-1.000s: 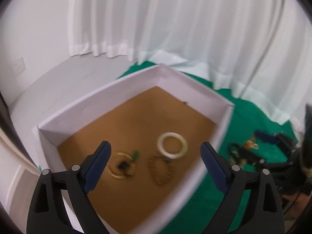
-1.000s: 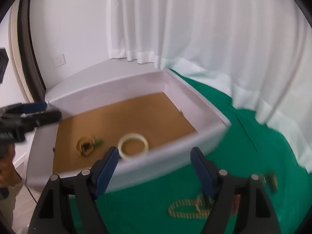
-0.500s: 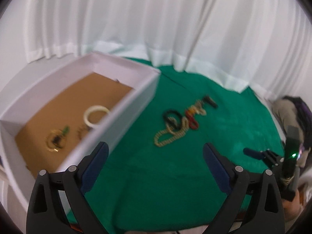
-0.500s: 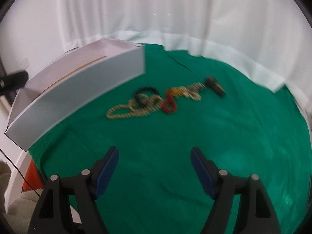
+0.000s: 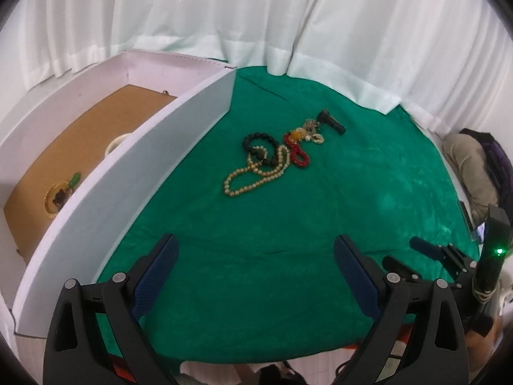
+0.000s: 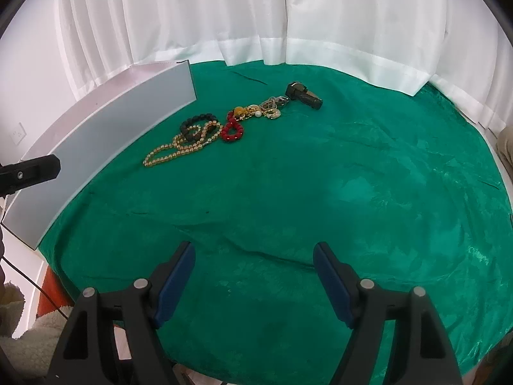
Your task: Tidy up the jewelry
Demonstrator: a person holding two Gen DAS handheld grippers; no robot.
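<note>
We see the left gripper (image 5: 256,266) and the right gripper (image 6: 254,269) both spread wide with nothing between their blue pads, hovering above the green cloth (image 6: 320,192) and touching nothing. The jewelry lies in a tangled row well ahead of them: a gold bead necklace (image 5: 253,173), a black bracelet (image 5: 259,147), a red bracelet (image 5: 296,154) and a dark clasp piece (image 5: 332,123), beside the white box (image 5: 128,192), which holds a white bangle (image 5: 117,142) and a gold ring piece (image 5: 59,194). Compared with half a second ago, both views have steadied and sharpened, and the box has slid further left in each.
</note>
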